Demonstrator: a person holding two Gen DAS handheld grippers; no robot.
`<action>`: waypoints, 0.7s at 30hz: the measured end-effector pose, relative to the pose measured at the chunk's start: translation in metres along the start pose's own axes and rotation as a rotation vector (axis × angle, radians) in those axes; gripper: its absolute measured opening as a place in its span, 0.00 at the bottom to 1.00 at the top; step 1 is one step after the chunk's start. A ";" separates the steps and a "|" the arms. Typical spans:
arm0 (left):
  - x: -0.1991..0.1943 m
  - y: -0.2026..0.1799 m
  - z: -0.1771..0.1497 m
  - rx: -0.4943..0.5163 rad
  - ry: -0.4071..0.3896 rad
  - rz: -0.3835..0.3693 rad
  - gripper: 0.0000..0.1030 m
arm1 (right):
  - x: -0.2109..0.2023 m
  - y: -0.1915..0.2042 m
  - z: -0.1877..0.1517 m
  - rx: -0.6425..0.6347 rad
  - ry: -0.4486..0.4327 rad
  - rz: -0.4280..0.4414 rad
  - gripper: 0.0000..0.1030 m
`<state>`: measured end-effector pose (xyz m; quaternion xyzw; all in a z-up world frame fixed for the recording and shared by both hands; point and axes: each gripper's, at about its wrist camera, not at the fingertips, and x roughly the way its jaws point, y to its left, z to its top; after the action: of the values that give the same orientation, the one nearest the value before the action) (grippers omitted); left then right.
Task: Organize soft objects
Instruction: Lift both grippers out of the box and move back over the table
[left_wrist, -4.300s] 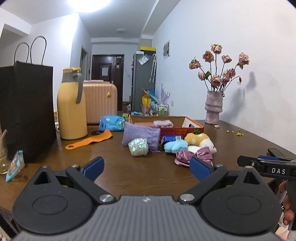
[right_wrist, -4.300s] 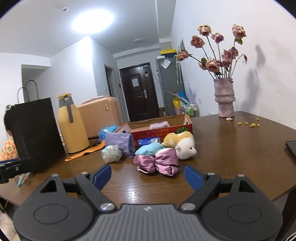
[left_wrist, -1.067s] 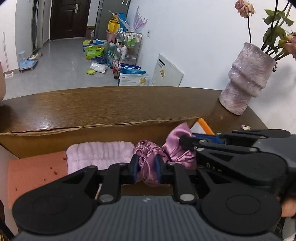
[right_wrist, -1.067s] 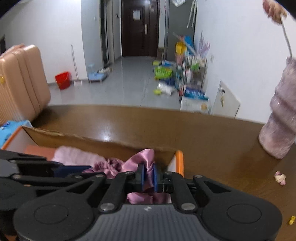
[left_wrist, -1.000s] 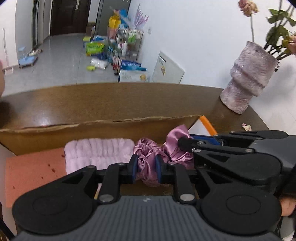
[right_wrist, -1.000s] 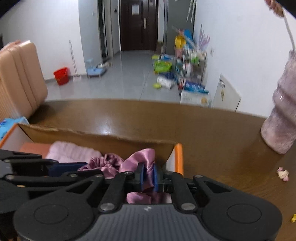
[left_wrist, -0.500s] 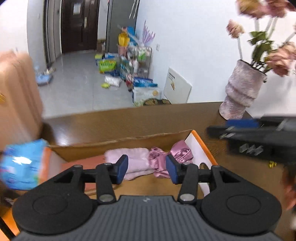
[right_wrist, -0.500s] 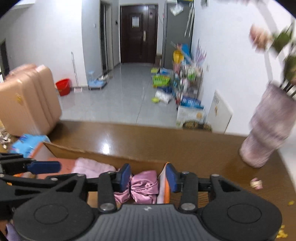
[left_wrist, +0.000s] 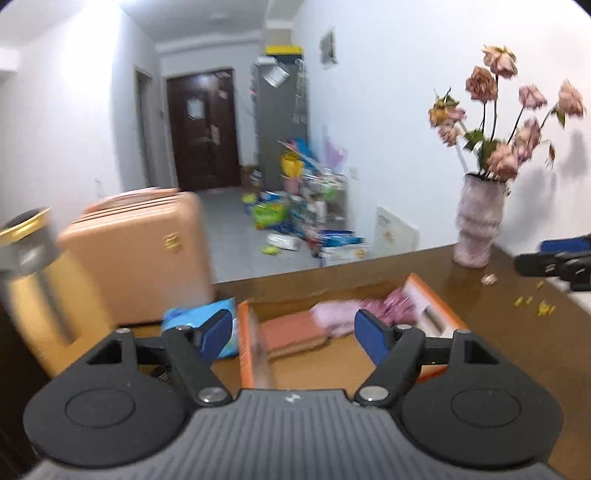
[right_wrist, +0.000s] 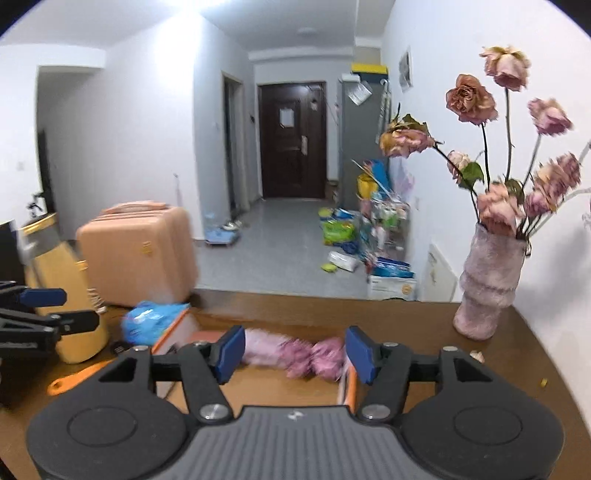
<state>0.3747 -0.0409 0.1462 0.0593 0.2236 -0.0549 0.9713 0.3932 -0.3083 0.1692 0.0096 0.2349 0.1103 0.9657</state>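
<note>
The left hand-held gripper (left_wrist: 293, 334) hangs above the near end of the orange box (left_wrist: 244, 343), jaws spread wide and holding nothing. The right hand-held gripper (right_wrist: 295, 350) is likewise spread and empty, over the box's right end. In the box the satin bow (right_wrist: 314, 357) lies at the right end, touching the pale pink fluffy cloth (right_wrist: 260, 345), with a salmon pad (left_wrist: 291, 330) to their left. With this piece placed, the step in hand looks like pulling clear to fetch another soft thing; best lift straight up so no finger snags the bow, and swing away from the vase of dried roses (right_wrist: 487, 288) standing farther back on the worktop (right_wrist: 424, 317)
</note>
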 end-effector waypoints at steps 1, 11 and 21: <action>-0.013 0.002 -0.018 0.004 -0.019 0.009 0.74 | -0.012 0.005 -0.017 -0.003 -0.004 0.007 0.58; -0.140 0.010 -0.179 -0.049 -0.073 0.047 0.81 | -0.109 0.055 -0.167 0.013 -0.106 0.046 0.60; -0.233 -0.024 -0.253 -0.042 -0.105 -0.079 0.92 | -0.209 0.085 -0.292 0.151 -0.135 0.062 0.78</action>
<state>0.0551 -0.0109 0.0205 0.0271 0.1757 -0.0917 0.9798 0.0618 -0.2805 0.0095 0.0971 0.1766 0.1210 0.9720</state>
